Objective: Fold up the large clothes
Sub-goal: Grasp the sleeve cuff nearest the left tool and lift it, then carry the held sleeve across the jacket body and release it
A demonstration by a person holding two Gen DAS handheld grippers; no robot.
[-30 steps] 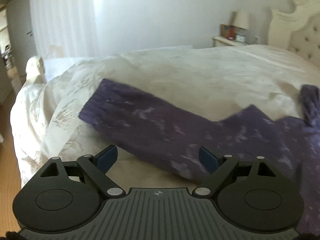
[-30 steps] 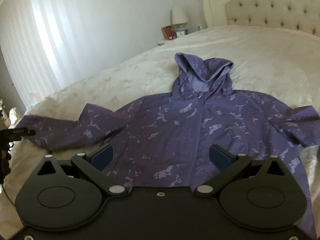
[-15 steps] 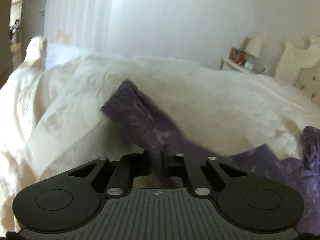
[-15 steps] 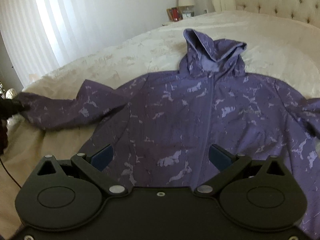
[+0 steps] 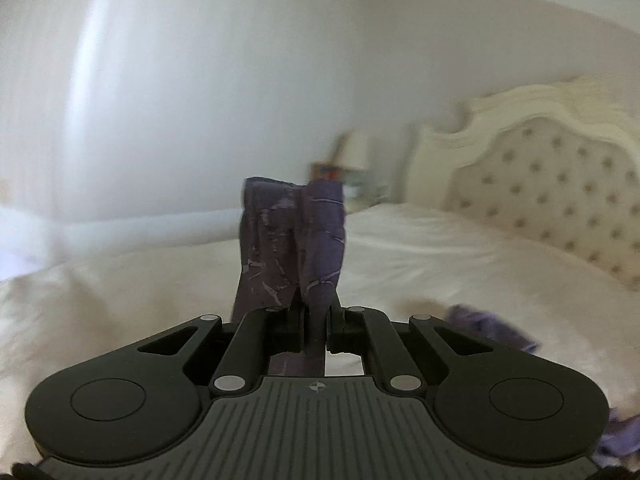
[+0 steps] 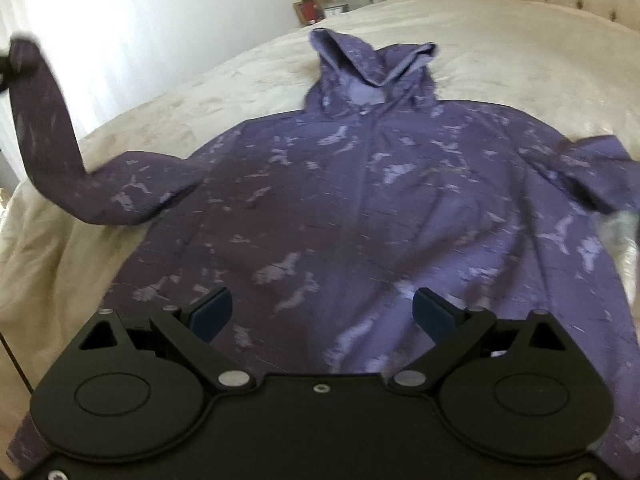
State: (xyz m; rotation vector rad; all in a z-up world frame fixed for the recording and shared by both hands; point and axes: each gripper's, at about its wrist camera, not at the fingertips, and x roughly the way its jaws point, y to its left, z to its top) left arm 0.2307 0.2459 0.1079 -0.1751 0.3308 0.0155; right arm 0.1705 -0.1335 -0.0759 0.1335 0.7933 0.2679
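Left wrist view: the left gripper pinches the purple sleeve cuff, which blocks part of the blurred bedside lamp; tufted headboard at right.

Right wrist view: the right gripper hovers, fingers wide and empty, above the hooded jacket lying flat on the cream bed.

No legible text, label, brand or number is found in either view. Items on the nightstand, far beyond the jaws, are too blurred to be read.
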